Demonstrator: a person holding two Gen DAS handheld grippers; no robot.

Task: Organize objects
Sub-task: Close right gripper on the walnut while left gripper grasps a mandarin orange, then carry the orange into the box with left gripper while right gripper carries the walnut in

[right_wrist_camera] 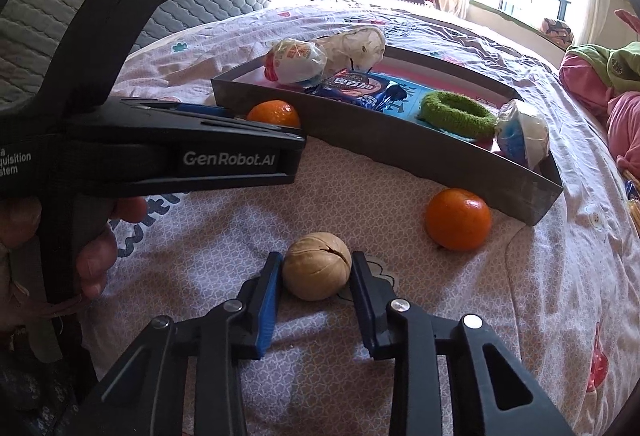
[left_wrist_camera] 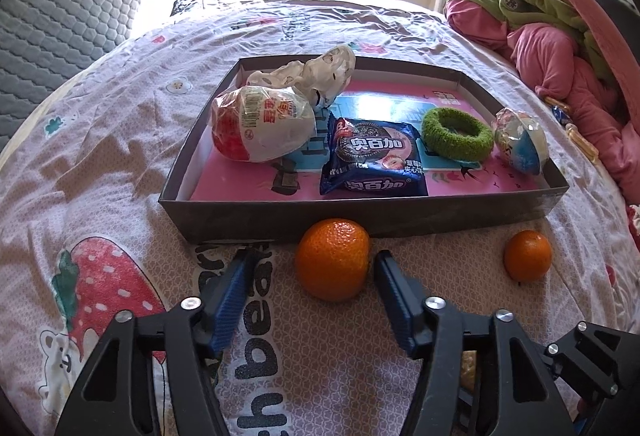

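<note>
The left gripper (left_wrist_camera: pixel 314 268) stands wide open around the big orange (left_wrist_camera: pixel 332 264), which lies on the bed just before the box (left_wrist_camera: pixel 280 213). The right gripper (right_wrist_camera: pixel 316 272) is open too, its pads close beside the walnut (right_wrist_camera: pixel 318 266) but not yet gripping. Both should close gently, centred, then lift clear over the box wall

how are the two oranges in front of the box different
The larger orange sits between the open left gripper fingers, against the box wall; the smaller orange lies off to the right, ungripped, clear of the wall. Both rest on the bedsheet, outside the box.
</note>
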